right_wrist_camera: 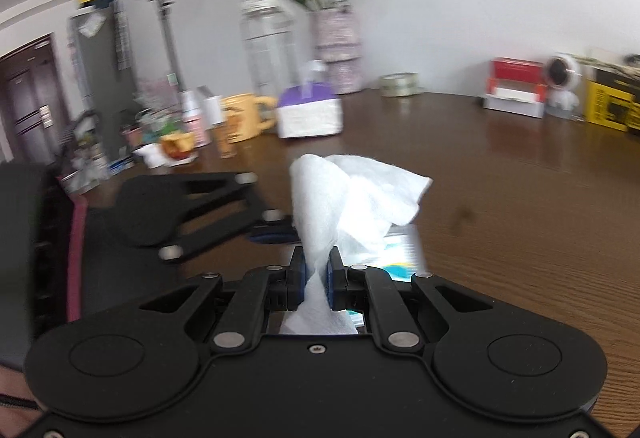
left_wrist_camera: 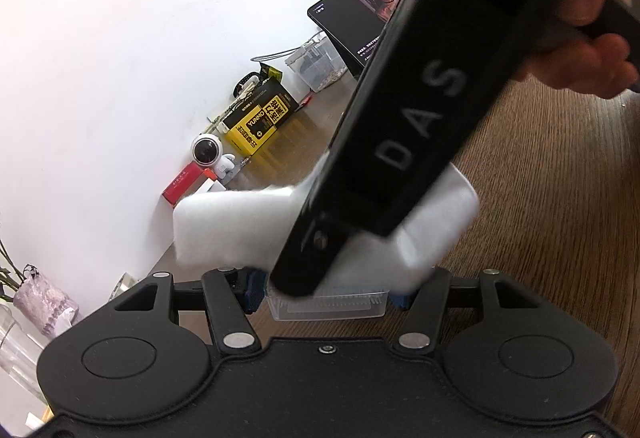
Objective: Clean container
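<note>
Two grippers are at work and we judge ourselves in the middle of the wiping step. Our left gripper (left_wrist_camera: 326, 296) has its blue-padded fingers (left_wrist_camera: 253, 294) closed on either side of the container (left_wrist_camera: 328, 308), a small clear plastic box held just in front of that camera above the wooden table (left_wrist_camera: 560, 218). Our right gripper (right_wrist_camera: 316, 280) has its jaws pinched nearly together on a white wipe (right_wrist_camera: 352, 194), which bunches up between the pads and fans out loosely beyond them. In the left wrist view the right gripper's black body crosses diagonally over the container and the wipe (left_wrist_camera: 240, 230) spreads across the top of it, so the cloth looks to be on or just above the box; we cannot tell for certain whether it is pressing on the surface, because the gripper body hides the meeting point. In the right wrist view a corner of something clear with a teal patch peeps out under the wipe, probably the same box, though blur keeps us from being sure. Along the wall stand a yellow box (left_wrist_camera: 260, 120), a small white camera (left_wrist_camera: 206, 150) and a tablet (left_wrist_camera: 360, 10), all well apart from our work. For the next move we think the left hold must stay firm while the right drags the cloth across the box, reaching its edges and corners without letting the wipe slip from the pinch.
</note>
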Available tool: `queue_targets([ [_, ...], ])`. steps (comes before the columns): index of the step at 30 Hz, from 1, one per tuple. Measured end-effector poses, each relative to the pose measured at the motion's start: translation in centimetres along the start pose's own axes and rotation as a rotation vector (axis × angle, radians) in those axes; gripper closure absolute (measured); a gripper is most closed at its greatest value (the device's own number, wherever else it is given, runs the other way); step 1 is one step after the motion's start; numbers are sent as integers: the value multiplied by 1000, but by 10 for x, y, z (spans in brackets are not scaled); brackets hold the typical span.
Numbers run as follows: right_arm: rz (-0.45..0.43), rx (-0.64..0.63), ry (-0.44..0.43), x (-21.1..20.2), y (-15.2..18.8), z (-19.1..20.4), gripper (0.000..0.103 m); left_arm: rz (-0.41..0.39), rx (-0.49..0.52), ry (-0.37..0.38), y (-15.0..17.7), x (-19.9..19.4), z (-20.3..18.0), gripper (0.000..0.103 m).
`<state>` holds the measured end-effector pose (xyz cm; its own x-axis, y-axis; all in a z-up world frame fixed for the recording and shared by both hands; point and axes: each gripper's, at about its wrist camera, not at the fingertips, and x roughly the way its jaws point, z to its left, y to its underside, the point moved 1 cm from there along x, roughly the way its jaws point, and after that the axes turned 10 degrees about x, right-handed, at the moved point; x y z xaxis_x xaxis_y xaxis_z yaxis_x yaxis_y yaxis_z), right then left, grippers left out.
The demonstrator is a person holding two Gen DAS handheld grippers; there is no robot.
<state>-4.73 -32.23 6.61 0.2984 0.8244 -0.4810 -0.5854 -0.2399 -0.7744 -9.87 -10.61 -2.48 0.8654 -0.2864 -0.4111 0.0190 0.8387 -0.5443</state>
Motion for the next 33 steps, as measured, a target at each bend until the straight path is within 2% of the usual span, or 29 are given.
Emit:
queue_targets([
  [4, 1, -13, 11, 0, -2, 2, 93, 0, 0, 0, -1, -3, -3, 46],
  [10, -29, 46, 151, -1, -10, -28, 93, 0, 2, -1, -3, -8, -8, 46],
  [12, -29, 56, 169, 0, -11, -32, 93, 0, 0, 0, -3, -10, -10, 46],
  [15, -24, 41, 145, 0, -8, -26, 93, 0, -3, 2, -4, -13, -12, 46],
  [19, -11, 17, 43, 0, -2, -12, 93, 0, -1, 1, -6, -16, -17, 46],
  [22, -4, -1, -3, 0, 0, -4, 93, 0, 3, -2, -7, -19, -20, 46],
  [30, 35, -19, 13, -6, 7, 0, 93, 0, 2, -1, -11, -27, -29, 46],
  [33, 67, -29, 27, -10, 14, -1, 93, 0, 2, 0, 2, -18, 0, 46],
])
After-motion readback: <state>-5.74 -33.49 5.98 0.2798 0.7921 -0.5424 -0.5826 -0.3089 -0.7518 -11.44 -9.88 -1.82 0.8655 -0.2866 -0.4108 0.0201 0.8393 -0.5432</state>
